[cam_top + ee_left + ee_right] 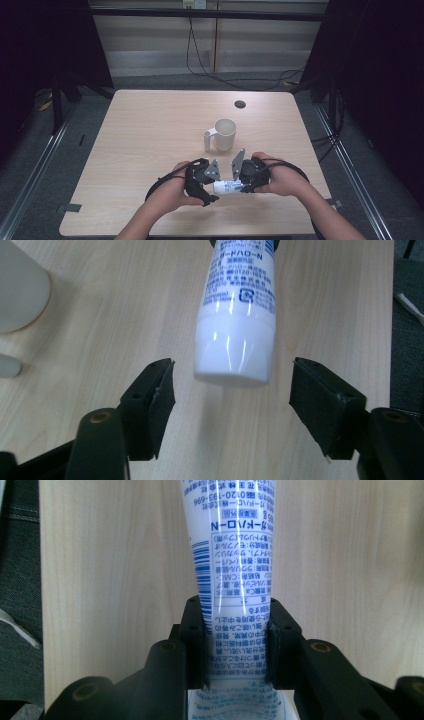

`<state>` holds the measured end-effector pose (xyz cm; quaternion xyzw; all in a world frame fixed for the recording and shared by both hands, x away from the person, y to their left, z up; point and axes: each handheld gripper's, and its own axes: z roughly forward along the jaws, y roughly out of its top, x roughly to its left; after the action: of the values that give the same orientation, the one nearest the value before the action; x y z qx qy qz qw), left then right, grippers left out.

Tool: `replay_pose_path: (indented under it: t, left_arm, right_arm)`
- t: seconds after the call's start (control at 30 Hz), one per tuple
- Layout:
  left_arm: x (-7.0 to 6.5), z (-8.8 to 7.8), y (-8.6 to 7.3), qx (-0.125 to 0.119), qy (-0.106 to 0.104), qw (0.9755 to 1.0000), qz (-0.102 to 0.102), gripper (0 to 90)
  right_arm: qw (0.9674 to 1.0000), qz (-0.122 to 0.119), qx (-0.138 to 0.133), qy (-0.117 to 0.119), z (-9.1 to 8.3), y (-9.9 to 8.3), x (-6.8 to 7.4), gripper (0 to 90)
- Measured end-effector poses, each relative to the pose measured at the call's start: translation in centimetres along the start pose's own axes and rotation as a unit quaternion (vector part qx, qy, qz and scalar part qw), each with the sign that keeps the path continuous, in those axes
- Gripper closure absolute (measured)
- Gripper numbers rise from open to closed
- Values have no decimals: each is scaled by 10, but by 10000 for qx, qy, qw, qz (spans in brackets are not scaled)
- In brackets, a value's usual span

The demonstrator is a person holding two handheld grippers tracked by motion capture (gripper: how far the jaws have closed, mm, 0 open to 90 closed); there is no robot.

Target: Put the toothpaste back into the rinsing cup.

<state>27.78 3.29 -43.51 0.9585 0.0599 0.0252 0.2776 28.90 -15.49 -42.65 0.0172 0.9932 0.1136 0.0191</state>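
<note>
White plastic with blue print, the tube [228, 187] lies level above the near edge of the wooden table [140, 130], in front of the cream mug [224, 134] and held between the two hands. In the high view the left gripper [206, 194] sits at the tube's left end and the right gripper [246, 188] at its right end, each with a grey three-cornered plate tilted up toward the mug. A dark round hole [240, 104] lies in the tabletop beyond the mug.

In the left gripper view the tube's [239, 315] broad white cap end points at the camera and hangs above the wood. The left gripper's [232, 390] jaws stand apart on either side of that cap, a clear gap at each pad, neither one touching it. The mug's [20, 285] pale wall fills the corner well to the left of the tube.

In the right gripper view the tube's [232, 575] flat crimped tail runs between the two black jaws of the right gripper [236, 645], which are clamped tight on it from both sides, the printed film pinched between the pads, with bare wood beneath the tube.
</note>
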Motion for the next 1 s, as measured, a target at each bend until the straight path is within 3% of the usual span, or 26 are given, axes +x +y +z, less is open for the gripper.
replay_pose_path:
  t: [0.17, 0.47, 0.63, 0.7, 0.77, 1.0]
  left_arm:
    - [2, 4, 4, 64, -32, 9999, 95, 406]
    - [1, 11, 5, -57, -65, 10000, -21, 427]
    - [2, 13, 4, -60, -191, 9998, -72, 459]
    - [2, 14, 3, -86, -221, 9997, -92, 483]
    - [2, 14, 3, -98, -261, 9996, -98, 517]
    - [3, 14, 1, -81, -283, 9995, -108, 523]
  right_arm:
    - [9999, -62, -122, -6, -1, 4, 1, 677]
    - [9995, -214, -222, -26, -3, 10, 5, 677]
    - [9991, -276, -322, 2, -5, 11, 4, 677]
    - [9992, -183, -353, -32, -6, 12, 5, 677]
    - [9991, -240, -359, -16, -8, 12, 4, 677]
    - [9986, -251, -470, -37, -9, 10, 4, 676]
